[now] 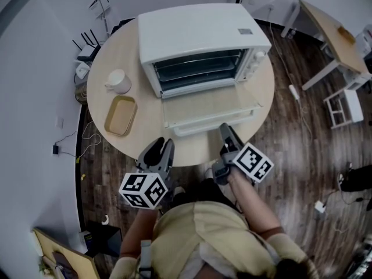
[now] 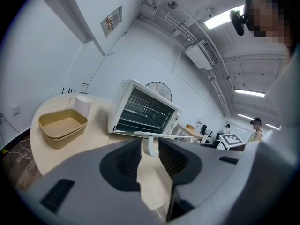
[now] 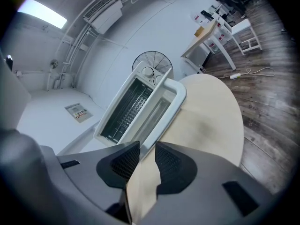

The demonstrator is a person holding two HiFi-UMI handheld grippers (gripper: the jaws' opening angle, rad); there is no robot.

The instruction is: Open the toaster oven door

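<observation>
Left tool [image 2: 151, 146]: jaws spread, pinching nothing, at near edge of round pale-wood counter [image 1: 264, 89]. Right tool [image 3: 146, 150]: jaws narrowly apart, tips at front rim of white-framed glass door [image 1: 209, 106]. Dark plank floor [image 1: 302, 150], white wall [image 2: 42, 55]. White toaster oven [image 1: 197, 31] mid-counter, door folded down flat, wire rack [image 1: 197, 68] inside.

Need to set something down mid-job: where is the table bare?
Bare: the strip between tray and open door, and the far-left patch behind the cup, beside the oven. Crowded: the near edge, where left tool and right tool sit by the door's front. Right of the door, only a sliver.
</observation>
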